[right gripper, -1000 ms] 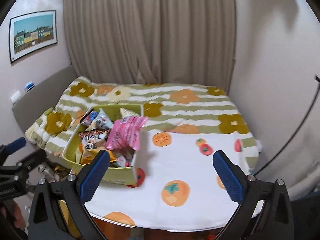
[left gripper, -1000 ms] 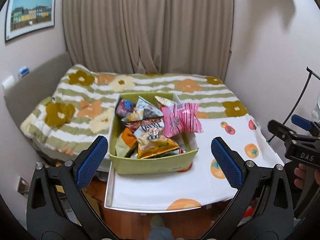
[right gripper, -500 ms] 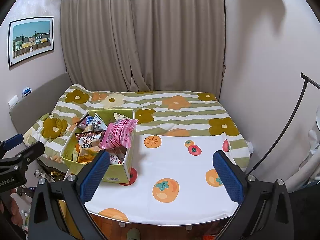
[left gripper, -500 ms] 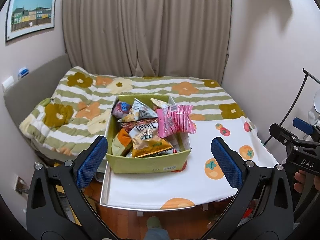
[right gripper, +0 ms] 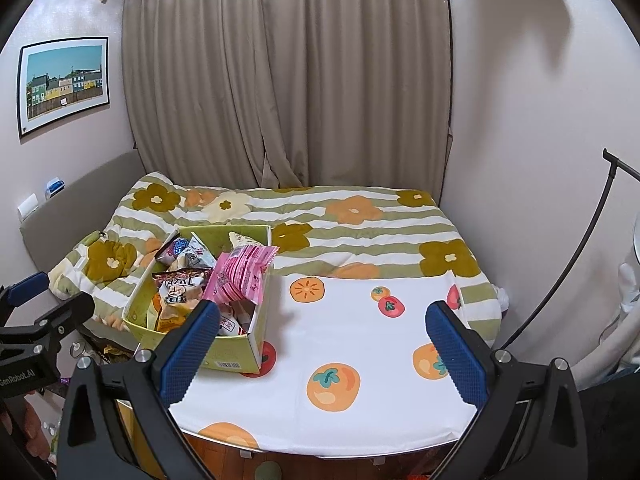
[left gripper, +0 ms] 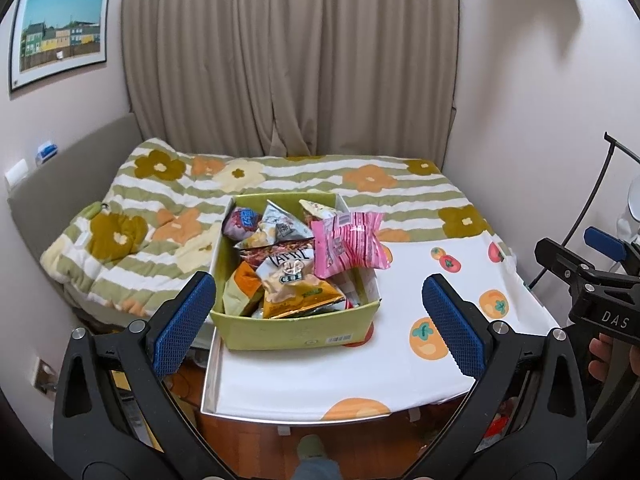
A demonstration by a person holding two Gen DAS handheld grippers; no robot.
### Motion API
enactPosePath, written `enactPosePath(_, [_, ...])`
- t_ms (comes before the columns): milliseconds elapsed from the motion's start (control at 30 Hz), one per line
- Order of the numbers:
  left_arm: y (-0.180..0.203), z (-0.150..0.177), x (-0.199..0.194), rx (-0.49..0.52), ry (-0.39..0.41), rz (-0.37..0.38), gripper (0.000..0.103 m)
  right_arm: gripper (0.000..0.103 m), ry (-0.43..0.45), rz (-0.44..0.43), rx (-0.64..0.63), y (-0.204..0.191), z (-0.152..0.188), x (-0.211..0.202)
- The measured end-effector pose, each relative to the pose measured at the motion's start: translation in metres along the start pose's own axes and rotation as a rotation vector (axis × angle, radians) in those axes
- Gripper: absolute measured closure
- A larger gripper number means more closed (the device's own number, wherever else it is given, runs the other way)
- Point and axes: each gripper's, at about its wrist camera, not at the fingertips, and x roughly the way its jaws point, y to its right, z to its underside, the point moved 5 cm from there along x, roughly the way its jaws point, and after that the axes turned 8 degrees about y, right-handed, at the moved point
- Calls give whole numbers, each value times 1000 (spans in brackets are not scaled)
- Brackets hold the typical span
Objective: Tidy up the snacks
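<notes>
A green cardboard box (left gripper: 298,332) (right gripper: 234,354) full of several snack bags stands on the left part of a white table with an orange-fruit cloth (left gripper: 400,368) (right gripper: 352,336). A pink striped bag (left gripper: 346,246) (right gripper: 240,276) leans over the box's right wall. An orange-and-white chip bag (left gripper: 294,286) lies at the front of the pile. My left gripper (left gripper: 318,316) is open, held back from the box with nothing between its blue pads. My right gripper (right gripper: 326,346) is open too, above the bare cloth to the right of the box.
Behind the table lies a bed with a green-striped flowered quilt (left gripper: 168,216) (right gripper: 360,224), backed by beige curtains (right gripper: 288,80). Walls close in on both sides. A thin black stand (right gripper: 560,276) leans at the right. Wooden floor and a person's foot (left gripper: 312,450) show below the table edge.
Both grippers have drawn back and risen, so the box and table look smaller and farther away. Both stayed open and empty. The snacks have not moved.
</notes>
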Motion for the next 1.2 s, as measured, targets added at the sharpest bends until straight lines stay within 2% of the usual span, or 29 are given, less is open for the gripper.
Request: enactPosePath(1200, [12,-8,0,18,9,1,0,1,5,19,9,13,-3,8])
